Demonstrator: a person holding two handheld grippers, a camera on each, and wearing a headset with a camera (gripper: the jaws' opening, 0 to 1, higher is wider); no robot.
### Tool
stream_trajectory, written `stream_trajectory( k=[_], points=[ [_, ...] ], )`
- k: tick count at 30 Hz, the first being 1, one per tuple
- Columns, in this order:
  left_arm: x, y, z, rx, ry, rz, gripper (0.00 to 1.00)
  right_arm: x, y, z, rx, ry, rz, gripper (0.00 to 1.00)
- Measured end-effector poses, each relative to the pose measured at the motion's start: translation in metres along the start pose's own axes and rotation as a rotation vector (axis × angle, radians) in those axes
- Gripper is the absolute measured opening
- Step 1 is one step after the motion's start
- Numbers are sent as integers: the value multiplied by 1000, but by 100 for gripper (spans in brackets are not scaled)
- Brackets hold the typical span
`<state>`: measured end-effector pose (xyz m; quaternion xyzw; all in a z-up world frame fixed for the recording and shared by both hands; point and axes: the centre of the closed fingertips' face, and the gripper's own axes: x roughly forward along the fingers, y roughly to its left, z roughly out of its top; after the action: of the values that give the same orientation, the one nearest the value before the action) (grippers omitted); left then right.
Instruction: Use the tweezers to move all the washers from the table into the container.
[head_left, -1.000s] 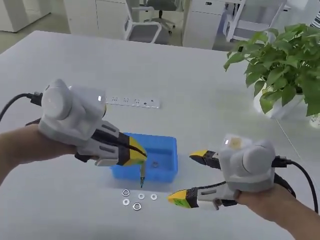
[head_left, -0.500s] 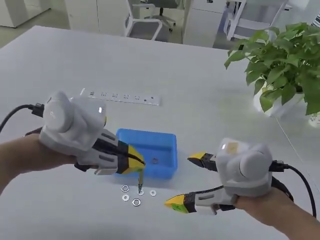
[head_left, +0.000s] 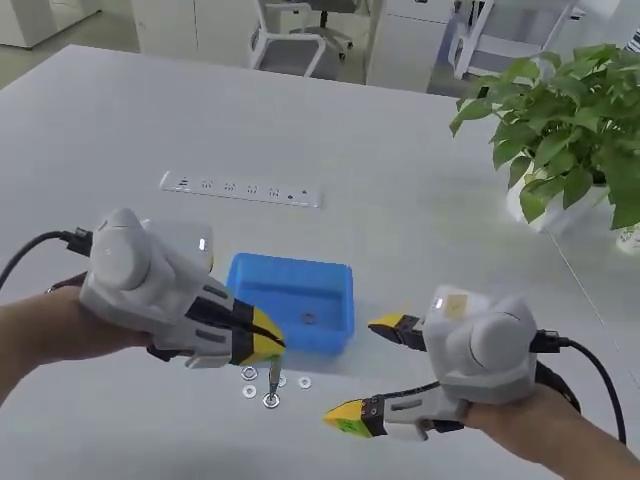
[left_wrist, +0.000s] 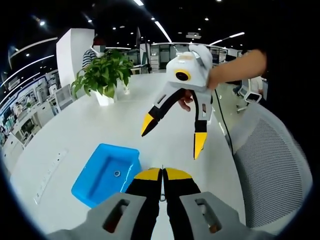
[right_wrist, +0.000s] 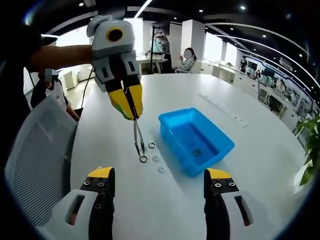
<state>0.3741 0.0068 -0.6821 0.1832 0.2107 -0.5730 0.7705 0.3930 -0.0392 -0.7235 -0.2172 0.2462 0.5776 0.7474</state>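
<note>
My left gripper (head_left: 262, 340) is shut on thin metal tweezers (head_left: 273, 378), which point down at the table. In the right gripper view the tweezers (right_wrist: 137, 137) hang from the left gripper (right_wrist: 127, 107), their tips at one washer (right_wrist: 143, 159); whether they grip it I cannot tell. Several small washers (head_left: 249, 390) lie in a loose group just in front of the blue container (head_left: 292, 275). One washer (head_left: 309, 320) lies inside the container. My right gripper (head_left: 365, 372) stands open to the right of the group, holding nothing. The left gripper view shows the right gripper (left_wrist: 172, 136) ahead and the container (left_wrist: 97, 182) to the left.
A white power strip (head_left: 240, 188) lies on the grey table behind the container. A potted green plant (head_left: 570, 130) stands at the far right. Office chairs (head_left: 300, 30) stand beyond the table's far edge. A mesh chair (right_wrist: 37, 145) is near the table's edge.
The left gripper has moved down and away from the container's front wall, bringing the tweezer tips onto the washer group. The right gripper has stayed open. The head camera has tilted.
</note>
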Motion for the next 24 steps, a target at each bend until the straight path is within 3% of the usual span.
stream_trajectory(
  k=[24],
  points=[
    [12,-2,-6,0,-3,-13,5,2,4,-10,-1,20,20,70]
  ],
)
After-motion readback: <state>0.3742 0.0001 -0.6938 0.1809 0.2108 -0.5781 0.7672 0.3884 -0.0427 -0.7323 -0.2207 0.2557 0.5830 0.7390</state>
